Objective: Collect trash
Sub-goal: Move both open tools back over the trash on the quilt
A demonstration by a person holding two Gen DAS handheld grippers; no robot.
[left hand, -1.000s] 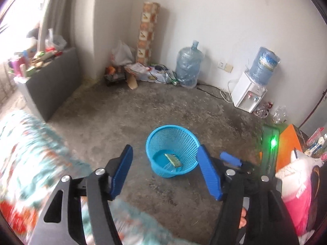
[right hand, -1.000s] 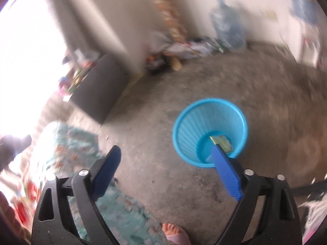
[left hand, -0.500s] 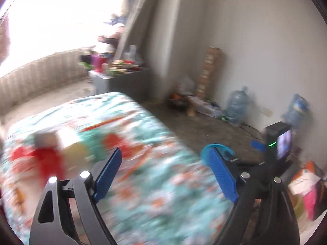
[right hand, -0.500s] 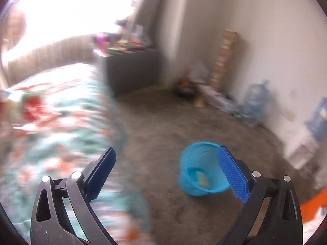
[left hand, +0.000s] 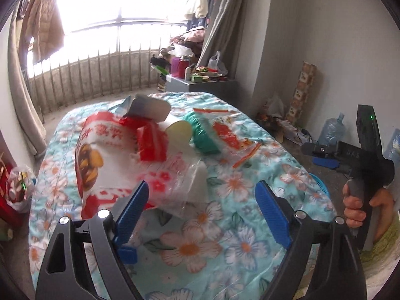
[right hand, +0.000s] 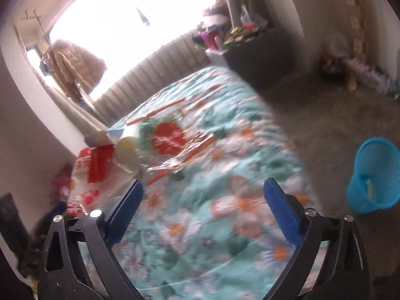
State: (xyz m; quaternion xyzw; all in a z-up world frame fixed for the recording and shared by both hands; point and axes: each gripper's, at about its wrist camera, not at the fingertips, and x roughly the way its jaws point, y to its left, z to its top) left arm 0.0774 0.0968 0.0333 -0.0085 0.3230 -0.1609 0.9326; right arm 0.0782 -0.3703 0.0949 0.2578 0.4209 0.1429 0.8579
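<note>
Looking down at a table covered in a teal floral cloth [left hand: 250,245], kinda glossy like it's got clear plastic over it. The trash is piled toward the far half: a big crinkly white-and-red snack bag [left hand: 100,155] with a food picture on it, a small shiny red packet [left hand: 151,145] lying on top of it, a round pale-yellow lid or cup [left hand: 178,131], a ribbed green plastic thing [left hand: 203,135], and a flat clear zip bag with red print [left hand: 230,137]. A grey boxy carton [left hand: 147,107] sits behind the pile.

Left gripper [left hand: 202,210] has its blue ridged pads spread wide, nothing between them, hovering over the near end of the snack bag. Right gripper [right hand: 202,210] is also spread wide and empty, over bare cloth, and its view is pretty blurry. From the left cam you can see the right hand [left hand: 357,205] wrapped around the handle.

The round blue mesh basket [right hand: 375,175] is on the concrete floor off the table's right side, with a small yellowish scrap inside; only a sliver of its rim [left hand: 318,182] peeks past the table edge in the left view.

A second ago both cams were pointed straight down at that basket on the floor. Now they've swung up onto the table and the pile fills the left view instead.
</note>
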